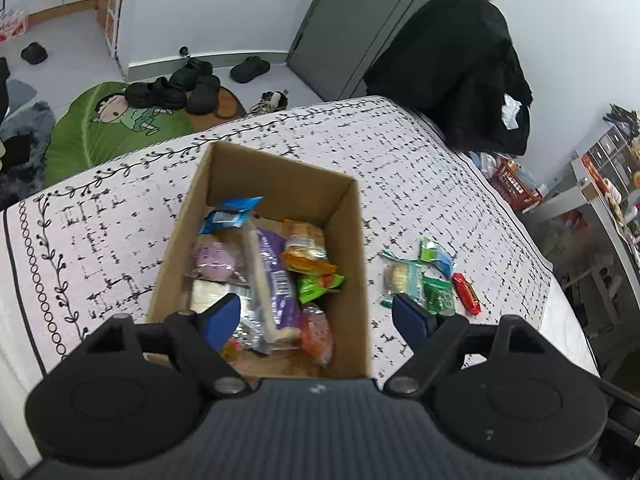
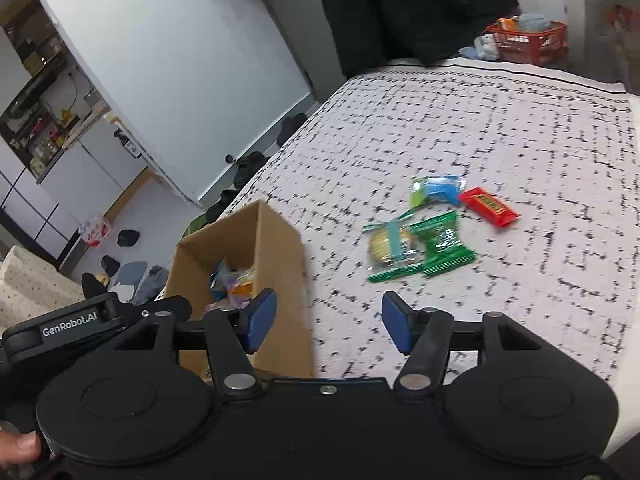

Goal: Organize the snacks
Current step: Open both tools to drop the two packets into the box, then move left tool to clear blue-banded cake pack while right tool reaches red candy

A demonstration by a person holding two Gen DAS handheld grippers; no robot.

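Observation:
An open cardboard box (image 1: 344, 216) stands on the patterned tablecloth (image 1: 120, 216) and holds several snack packets, among them a purple one (image 1: 276, 276) and a blue one (image 1: 230, 214). My left gripper (image 1: 316, 318) is open and empty, hovering above the box's near end. To the box's right lie loose snacks: a cracker pack (image 2: 390, 246), a green packet (image 2: 444, 246), a blue-green packet (image 2: 434, 190) and a red bar (image 2: 488, 205). My right gripper (image 2: 328, 326) is open and empty, between the box (image 2: 276, 248) and these snacks, short of them.
A black coat (image 1: 456, 68) hangs on a chair at the table's far right corner. A red basket (image 2: 528, 42) sits beyond the table. Shoes (image 1: 180, 88) and a green mat (image 1: 108, 128) lie on the floor past the far edge.

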